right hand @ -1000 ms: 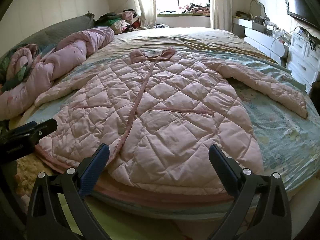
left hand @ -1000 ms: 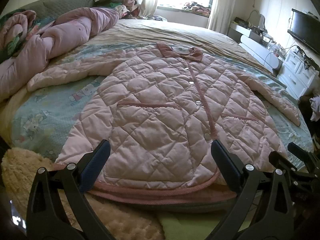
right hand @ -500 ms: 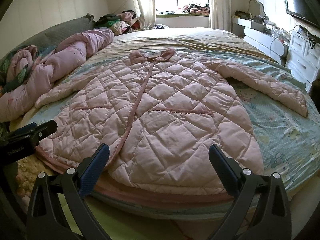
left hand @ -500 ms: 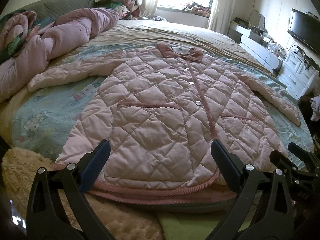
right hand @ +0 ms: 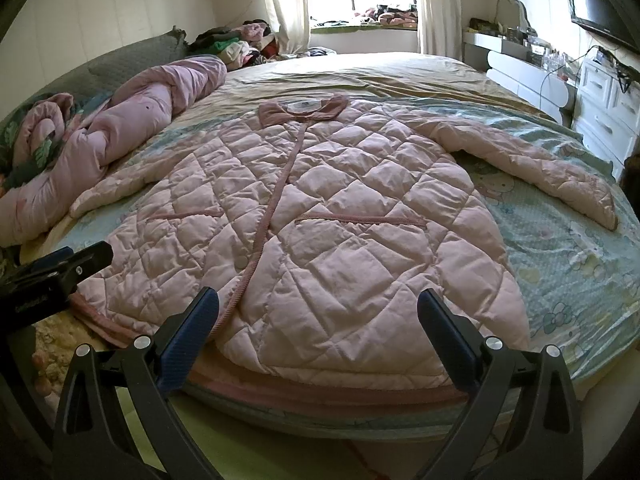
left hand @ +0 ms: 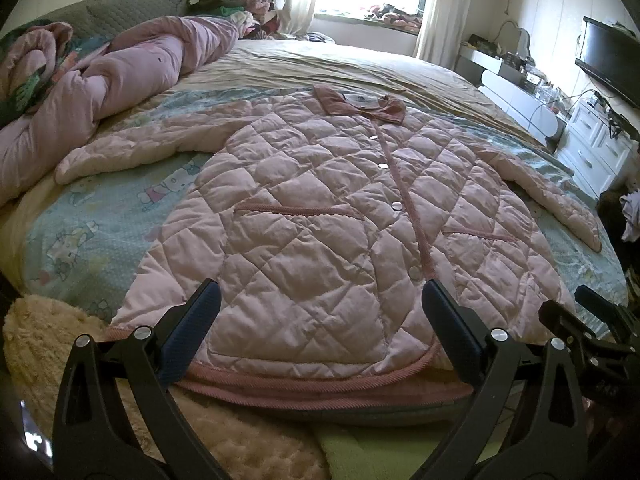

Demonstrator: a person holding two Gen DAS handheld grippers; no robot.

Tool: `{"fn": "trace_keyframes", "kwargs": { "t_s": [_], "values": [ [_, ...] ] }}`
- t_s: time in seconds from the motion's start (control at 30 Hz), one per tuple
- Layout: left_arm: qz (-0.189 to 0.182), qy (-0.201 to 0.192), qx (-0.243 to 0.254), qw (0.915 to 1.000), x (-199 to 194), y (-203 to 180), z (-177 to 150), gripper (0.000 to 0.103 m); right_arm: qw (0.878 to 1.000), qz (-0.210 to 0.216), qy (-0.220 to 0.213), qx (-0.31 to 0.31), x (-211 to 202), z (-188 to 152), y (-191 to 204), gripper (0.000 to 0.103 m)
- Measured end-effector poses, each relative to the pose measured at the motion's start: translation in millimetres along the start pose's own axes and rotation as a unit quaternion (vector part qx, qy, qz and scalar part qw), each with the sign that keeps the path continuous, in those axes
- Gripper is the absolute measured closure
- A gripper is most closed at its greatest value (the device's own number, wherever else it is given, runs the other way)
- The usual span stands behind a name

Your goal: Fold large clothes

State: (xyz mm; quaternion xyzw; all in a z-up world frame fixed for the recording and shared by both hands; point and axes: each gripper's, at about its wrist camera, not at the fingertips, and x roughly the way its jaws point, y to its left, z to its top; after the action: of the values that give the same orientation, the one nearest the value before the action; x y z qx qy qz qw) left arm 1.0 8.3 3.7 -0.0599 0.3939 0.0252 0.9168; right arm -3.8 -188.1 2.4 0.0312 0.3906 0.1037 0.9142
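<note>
1. The left tool (left hand: pixel 320 320) is spread wide with nothing between its blue-padded fingers (left hand: pixel 192 332), poised just short of the hem at the near edge of the bed (left hand: pixel 360 68).
2. The right tool (right hand: pixel 318 320) is likewise wide apart and empty, at the same edge of the bed; the left tool shows at the left of its view, just beside it.
3. The pink quilted coat (left hand: pixel 320 220) lies face up and spread flat on the bed, buttoned down the front, collar (left hand: pixel 360 102) toward the window and hem (left hand: pixel 320 380) nearest the tools.
4. Both sleeves lie out to the sides: one (left hand: pixel 140 148) points toward the rolled pink duvet (left hand: pixel 120 76), the other (right hand: pixel 540 164) toward the white drawers (right hand: pixel 604 100).
5. Under the coat lies a pale blue cartoon-print sheet (left hand: pixel 80 232); a fluffy beige blanket (left hand: pixel 52 340) sits at the near left corner.
</note>
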Motion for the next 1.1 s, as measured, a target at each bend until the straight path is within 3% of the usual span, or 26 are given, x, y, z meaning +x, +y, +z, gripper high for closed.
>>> {"fn": "trace_keyframes", "kwargs": {
  "t_s": [0.57, 1.1],
  "values": [
    [-0.007, 0.009, -0.013, 0.9998, 11.9, 0.8, -0.3, 0.009, 1.0, 0.024, 0.02, -0.003, 18.6, 2.1, 2.6, 0.004],
    [-0.005, 0.012, -0.031, 0.9994, 21.5, 13.2, 32.3, 0.009, 0.999, 0.046, 0.013, -0.023, 43.9, 53.9, -1.0, 0.004]
  ]
}}
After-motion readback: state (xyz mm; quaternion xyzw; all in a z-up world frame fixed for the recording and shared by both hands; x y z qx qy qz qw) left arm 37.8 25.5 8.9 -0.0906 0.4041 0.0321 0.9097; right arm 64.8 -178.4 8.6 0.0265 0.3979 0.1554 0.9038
